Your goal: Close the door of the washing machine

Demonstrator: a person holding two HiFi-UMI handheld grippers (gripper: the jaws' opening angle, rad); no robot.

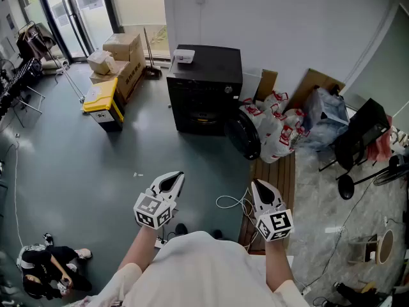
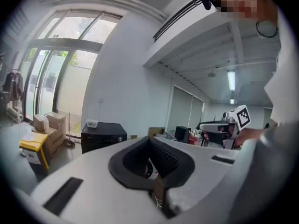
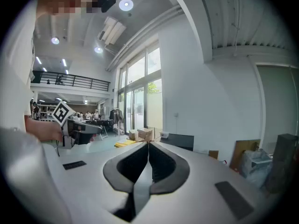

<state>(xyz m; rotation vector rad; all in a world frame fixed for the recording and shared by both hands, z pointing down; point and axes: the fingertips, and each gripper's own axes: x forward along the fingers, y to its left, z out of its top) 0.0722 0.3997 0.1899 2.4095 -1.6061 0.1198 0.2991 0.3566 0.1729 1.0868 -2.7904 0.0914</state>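
Standing well back from the black washing machine (image 1: 204, 88) at upper centre, we hold left gripper (image 1: 171, 181) and right gripper (image 1: 258, 187) with jaws together, empty, since a push probably needs no grasp. Its round door (image 1: 243, 135) hangs open at the machine's lower right.

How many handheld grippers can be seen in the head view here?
2. The left gripper is low centre-left, the right gripper low centre-right, both short of the washing machine; none seem hidden.

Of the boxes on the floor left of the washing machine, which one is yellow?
The low box with the yellow lid, standing in front; the cardboard boxes behind it are brown.
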